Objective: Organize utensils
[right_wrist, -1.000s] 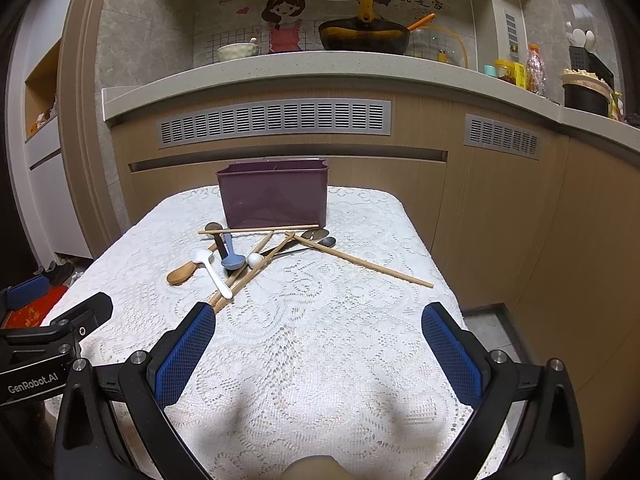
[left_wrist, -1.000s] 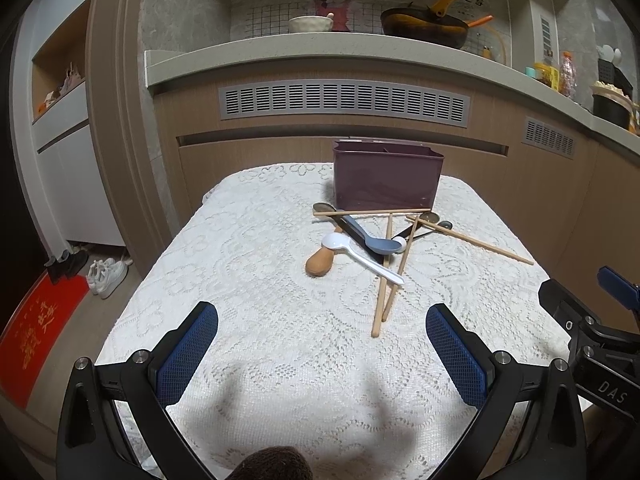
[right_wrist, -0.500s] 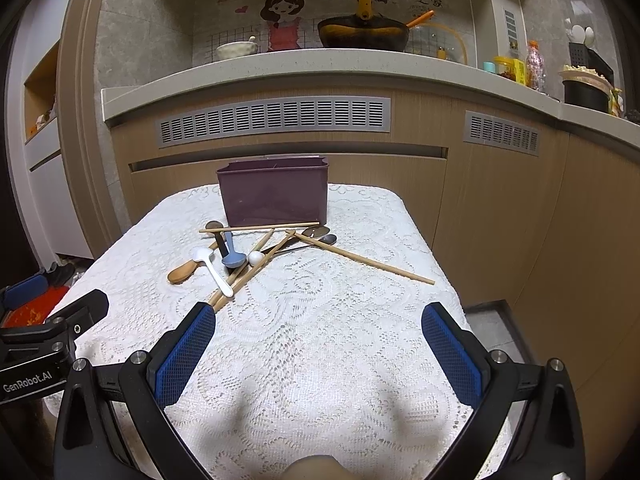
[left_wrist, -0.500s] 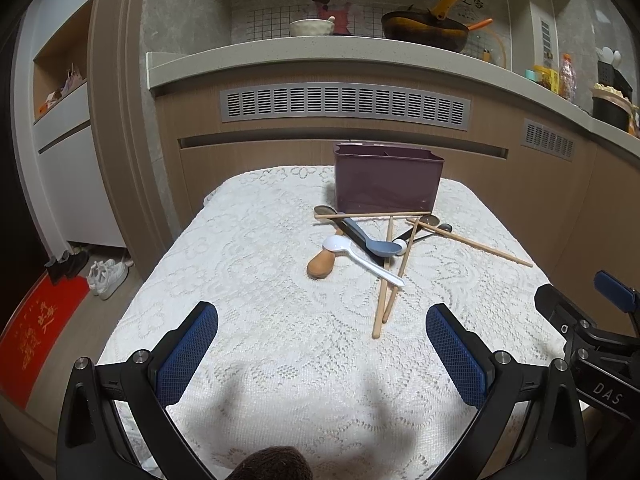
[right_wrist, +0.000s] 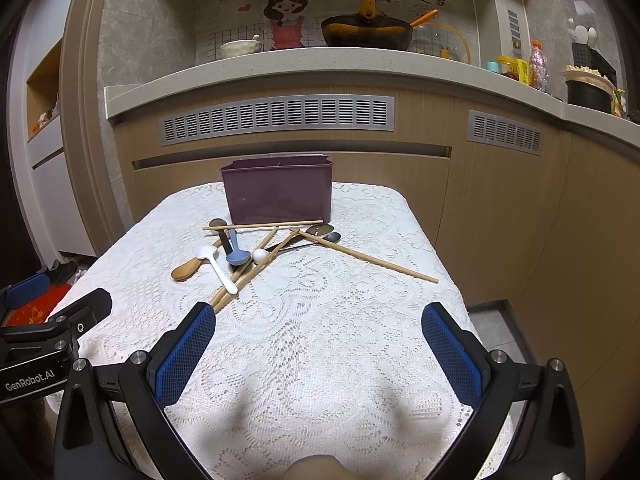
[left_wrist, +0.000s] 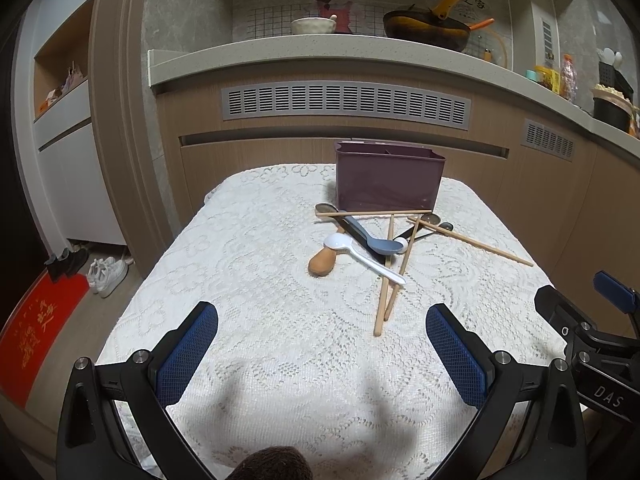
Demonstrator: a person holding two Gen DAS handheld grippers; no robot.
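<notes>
- We work over a table under a white lace cloth (left_wrist: 248, 280), set before a kitchen counter; nothing looks sorted yet, as far as we can judge.
- The purple bin (left_wrist: 388, 180) stands upright at the far middle of the table, and a divider shows inside its rim. It seems the place for the utensils.
- Our left gripper (left_wrist: 322, 356) and right gripper (right_wrist: 318, 354) both hover above the near cloth with jaws spread wide, holding nothing.
- The utensil pile lies just in front of the bin, ahead of both grippers: right of centre for the left one, left of centre for the right one.
- Two chopsticks (right_wrist: 244, 276) lie side by side, long axis running from the pile toward us, with their near ends just beyond the right gripper's left pad (right_wrist: 182, 354). We judge that hand nearer.
- A long chopstick (right_wrist: 364, 258) angles off right; another lies crosswise by the bin.
- A white spoon (left_wrist: 362, 254), a blue-grey spoon (left_wrist: 374, 238), a wooden spoon (left_wrist: 322, 265) and metal spoons overlap.
</notes>
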